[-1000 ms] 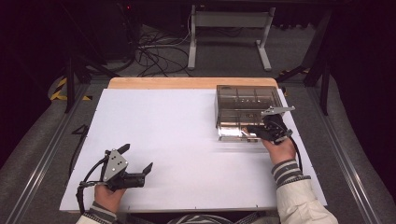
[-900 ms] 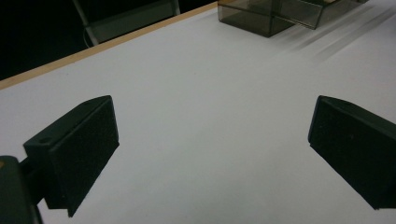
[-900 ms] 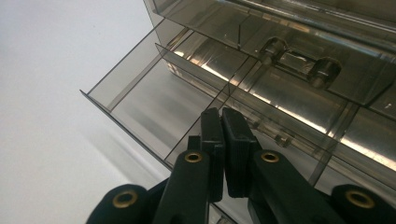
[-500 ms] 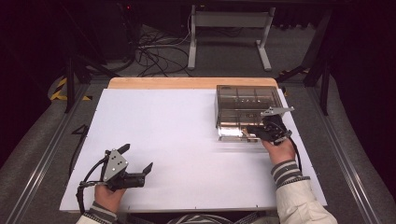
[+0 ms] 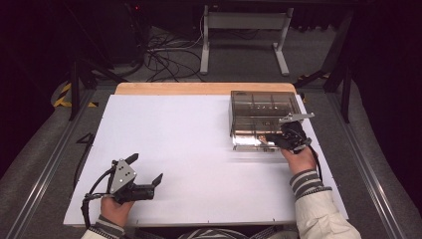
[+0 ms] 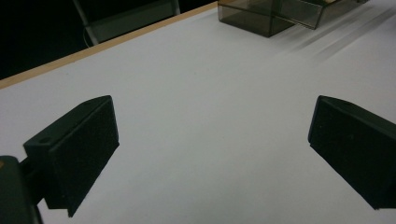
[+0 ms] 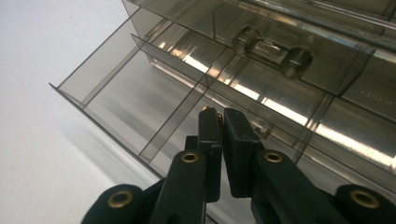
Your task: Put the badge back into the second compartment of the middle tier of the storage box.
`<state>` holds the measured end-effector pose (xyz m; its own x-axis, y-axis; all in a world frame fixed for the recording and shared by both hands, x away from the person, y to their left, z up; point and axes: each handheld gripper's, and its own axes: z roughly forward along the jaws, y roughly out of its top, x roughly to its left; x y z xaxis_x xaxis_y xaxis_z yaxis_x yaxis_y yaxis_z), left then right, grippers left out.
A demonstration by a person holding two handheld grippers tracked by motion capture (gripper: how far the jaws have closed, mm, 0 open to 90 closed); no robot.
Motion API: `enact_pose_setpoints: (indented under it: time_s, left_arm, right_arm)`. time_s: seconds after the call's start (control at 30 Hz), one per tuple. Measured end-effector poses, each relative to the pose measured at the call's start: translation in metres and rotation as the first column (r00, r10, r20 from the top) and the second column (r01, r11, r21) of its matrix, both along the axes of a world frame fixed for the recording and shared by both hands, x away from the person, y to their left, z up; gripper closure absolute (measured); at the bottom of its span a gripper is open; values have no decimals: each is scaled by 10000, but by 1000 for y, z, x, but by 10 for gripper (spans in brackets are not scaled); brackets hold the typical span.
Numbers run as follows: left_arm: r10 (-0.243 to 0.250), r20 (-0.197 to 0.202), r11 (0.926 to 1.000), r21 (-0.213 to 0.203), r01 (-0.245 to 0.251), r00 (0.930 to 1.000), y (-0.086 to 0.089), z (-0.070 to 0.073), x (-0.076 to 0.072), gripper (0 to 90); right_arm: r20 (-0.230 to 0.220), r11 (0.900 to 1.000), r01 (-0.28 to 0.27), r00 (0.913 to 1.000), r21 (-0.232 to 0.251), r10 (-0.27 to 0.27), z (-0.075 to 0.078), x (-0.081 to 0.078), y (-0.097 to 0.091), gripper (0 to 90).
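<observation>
Small brass part [image 7: 219,119], too small to identify further, sits pinched between the tips of the right gripper [image 7: 219,114], directly above the pulled-out drawer [image 7: 140,107] of a smoked-plastic drawer cabinet [image 5: 259,107]. The cabinet stands at the far right of the white surface [image 5: 189,139]. The right fingers are almost together on the part and have just eased apart a trace, with the part between them. The left gripper [image 5: 146,168] rests at the near left edge of the surface, well apart from the cabinet, with its fingers spread wide and nothing between them.

Likely faults from this position:

1. Wrong compartment. The fingertips hang close to a thin divider between 2 cells of the drawer. A release here could let the part bounce off the divider and settle in the neighbouring cell.
2. Slip before placement. The hold is at the very tips on a tiny, hard, smooth piece. Any further loosening or a twist of the hand could shoot it sideways onto the surface or deeper into the cabinet.
3. Cabinet shift. The plastic cabinet looks light and nothing steadies it, since the left gripper is far off. Pressing the fingers against a drawer wall could push the drawer shut or slide the whole unit.
4. Part sticking to 1 finger on release, then dropping late as the hand lifts.
</observation>
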<state>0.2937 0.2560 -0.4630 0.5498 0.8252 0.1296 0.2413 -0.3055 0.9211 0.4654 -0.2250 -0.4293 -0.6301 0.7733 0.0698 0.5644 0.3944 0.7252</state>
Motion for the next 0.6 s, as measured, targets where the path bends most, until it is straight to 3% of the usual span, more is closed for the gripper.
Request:
enact_pose_setpoints:
  time_s: [0.6]
  left_arm:
    - [-2,0,10000,52,2,10000,0,0,0,26]
  right_arm:
    - [-239,9998,195,9995,-61,-196,-5,7,-3,765]
